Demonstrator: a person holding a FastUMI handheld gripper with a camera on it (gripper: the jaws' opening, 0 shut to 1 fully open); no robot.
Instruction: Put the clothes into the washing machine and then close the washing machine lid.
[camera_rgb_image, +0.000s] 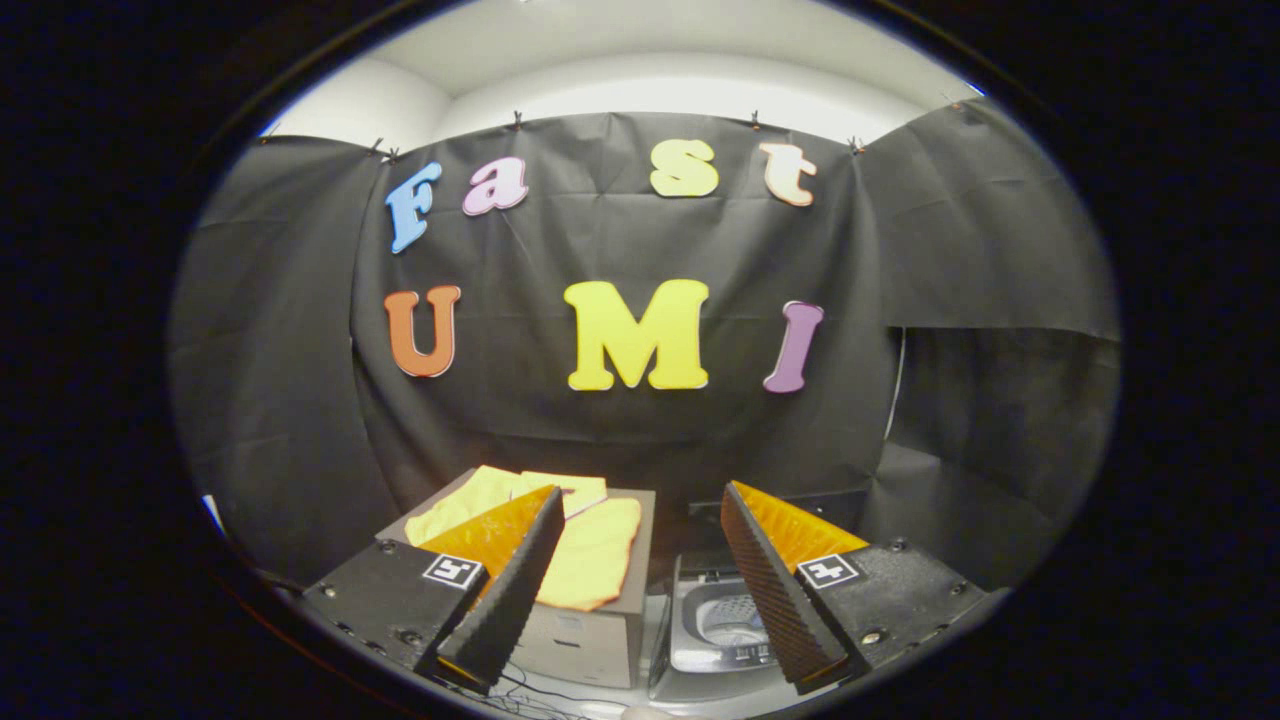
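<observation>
A yellow cloth (590, 550) lies spread over the top of a grey box (590, 640), beyond my left finger, which hides part of it. To the right of the box stands a small top-loading washing machine (715, 625) with its lid up (775, 505) and its pale drum showing; my right finger covers its right side. My gripper (640, 580) hangs above and in front of both, open wide with nothing between its fingers.
The black cloth wall stands close behind the box and the machine. Thin cables (560, 695) run over the pale table surface in front of the box. A dark strip edges the table at the left.
</observation>
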